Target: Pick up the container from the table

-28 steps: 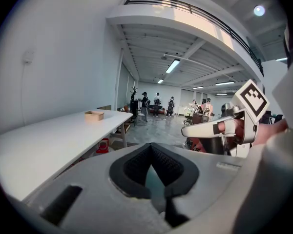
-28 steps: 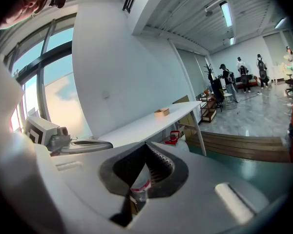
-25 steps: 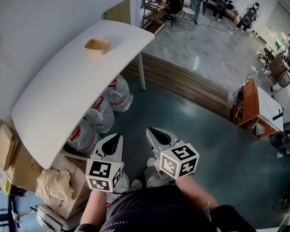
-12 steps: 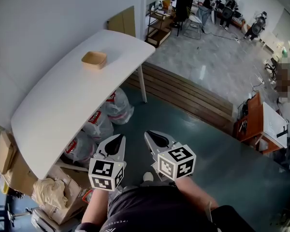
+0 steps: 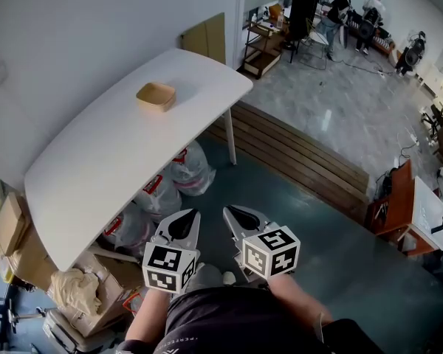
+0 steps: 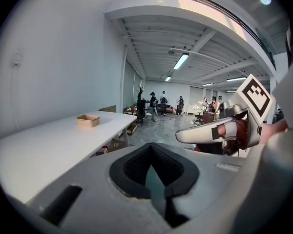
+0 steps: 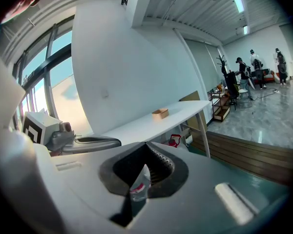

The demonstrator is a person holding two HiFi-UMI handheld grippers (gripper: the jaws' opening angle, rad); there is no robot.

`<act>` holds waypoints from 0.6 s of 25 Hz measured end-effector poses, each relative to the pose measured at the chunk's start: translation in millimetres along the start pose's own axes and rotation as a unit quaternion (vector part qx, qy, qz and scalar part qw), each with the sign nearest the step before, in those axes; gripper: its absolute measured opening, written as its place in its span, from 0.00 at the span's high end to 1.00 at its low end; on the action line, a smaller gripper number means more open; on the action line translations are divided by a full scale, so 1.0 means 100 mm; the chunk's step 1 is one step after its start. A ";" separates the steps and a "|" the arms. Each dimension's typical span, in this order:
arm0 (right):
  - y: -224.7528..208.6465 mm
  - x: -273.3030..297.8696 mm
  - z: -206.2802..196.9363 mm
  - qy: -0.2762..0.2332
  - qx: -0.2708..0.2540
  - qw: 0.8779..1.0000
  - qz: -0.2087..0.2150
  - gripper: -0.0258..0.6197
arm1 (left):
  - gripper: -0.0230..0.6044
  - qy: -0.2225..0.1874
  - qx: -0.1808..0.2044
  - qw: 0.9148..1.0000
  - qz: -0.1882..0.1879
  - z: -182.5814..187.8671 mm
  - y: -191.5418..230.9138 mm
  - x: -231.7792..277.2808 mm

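Note:
A shallow tan container (image 5: 156, 96) stands alone toward the far end of a long white table (image 5: 96, 168). It also shows small as the container (image 6: 88, 120) in the left gripper view and the container (image 7: 160, 113) in the right gripper view. My left gripper (image 5: 184, 220) and right gripper (image 5: 236, 214) are held side by side close to my body, above the dark floor. Both are well short of the table and far from the container. Each is shut with nothing between its jaws. The left gripper (image 6: 151, 152) looks along the table; the right gripper (image 7: 145, 147) points at it from further out.
White bags with red print (image 5: 188, 167) lie under the table. Cardboard boxes (image 5: 11, 227) and crumpled paper (image 5: 74, 290) crowd its near left end. A wooden step (image 5: 295, 153) borders the dark floor. People (image 5: 340, 2) and a shelf stand far off.
The table and container have come a little nearer and slid right in the head view as I moved. Both grippers stay shut and side by side.

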State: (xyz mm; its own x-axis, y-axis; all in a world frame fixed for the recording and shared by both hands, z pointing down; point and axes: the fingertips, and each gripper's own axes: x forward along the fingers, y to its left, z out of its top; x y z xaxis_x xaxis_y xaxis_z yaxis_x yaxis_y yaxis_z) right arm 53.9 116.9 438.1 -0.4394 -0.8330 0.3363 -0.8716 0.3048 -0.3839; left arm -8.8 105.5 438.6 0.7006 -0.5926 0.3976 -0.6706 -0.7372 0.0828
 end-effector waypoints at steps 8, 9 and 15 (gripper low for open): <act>-0.07 0.28 0.04 0.015 0.004 1.000 0.008 0.96 | 0.97 0.005 -0.003 1.000 0.010 0.05 0.31 0.20; -0.10 0.33 0.07 0.017 0.002 1.000 0.007 0.96 | 0.97 0.005 -0.002 1.000 0.009 0.08 0.34 0.25; -0.16 0.64 0.22 0.019 -0.001 1.000 0.005 0.96 | 0.97 0.010 0.006 1.000 0.001 0.17 0.58 0.47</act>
State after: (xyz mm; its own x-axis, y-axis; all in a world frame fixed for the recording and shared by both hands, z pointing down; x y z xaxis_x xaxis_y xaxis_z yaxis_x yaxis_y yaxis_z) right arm 44.6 48.2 446.9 -0.4566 -0.8112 0.3654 -0.8674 0.3147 -0.3854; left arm -10.6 29.1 446.2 0.6936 -0.5878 0.4165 -0.6691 -0.7399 0.0701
